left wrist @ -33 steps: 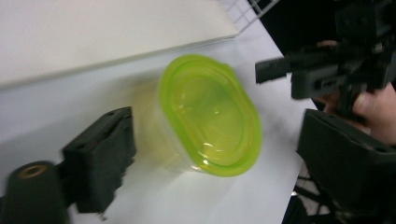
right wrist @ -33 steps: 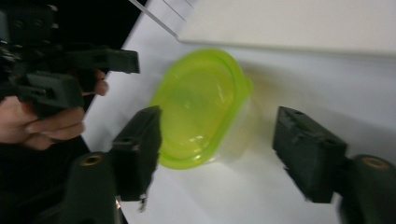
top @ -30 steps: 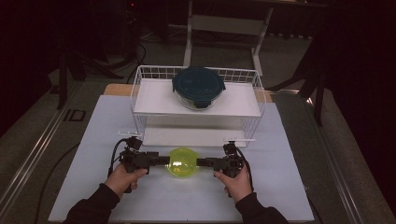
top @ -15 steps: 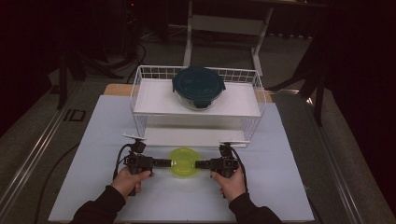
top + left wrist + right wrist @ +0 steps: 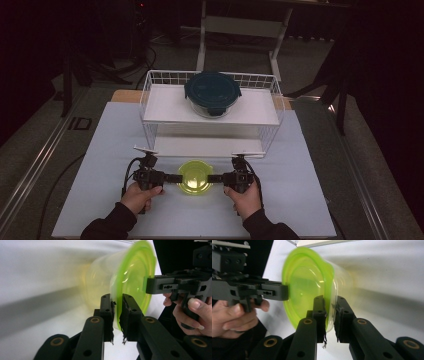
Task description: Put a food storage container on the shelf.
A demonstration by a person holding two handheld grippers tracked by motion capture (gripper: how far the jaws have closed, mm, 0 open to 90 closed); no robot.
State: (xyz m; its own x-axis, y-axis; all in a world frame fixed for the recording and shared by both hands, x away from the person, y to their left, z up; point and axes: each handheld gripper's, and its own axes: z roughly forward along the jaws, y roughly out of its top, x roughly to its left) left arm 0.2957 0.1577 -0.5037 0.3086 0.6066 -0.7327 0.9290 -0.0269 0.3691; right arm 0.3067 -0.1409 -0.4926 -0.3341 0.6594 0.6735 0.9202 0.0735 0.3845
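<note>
Jaws: both pairs are pinched on the rim of the green-lidded container (image 5: 194, 177), the left gripper (image 5: 170, 178) from its left side and the right gripper (image 5: 218, 178) from its right.
Container: between the two grippers, over the near part of the white table (image 5: 305, 190), just in front of the wire rack (image 5: 150, 100).
Change: a second ago the container and both hands sat closer to the rack; now they are nearer the person's edge of the table.
Left gripper view: the lid's edge sits between the pads (image 5: 110, 312), and the clear tub under the lid shows blurred; the other hand (image 5: 192, 312) is seen beyond.
Right gripper view: the same clamp on the opposite rim, pads (image 5: 320, 311) on the lid's edge.
High view: a dark-lidded round container (image 5: 212, 92) stands on the rack's top shelf.
Room: dim, with dark floor and metal stand legs behind the table.
</note>
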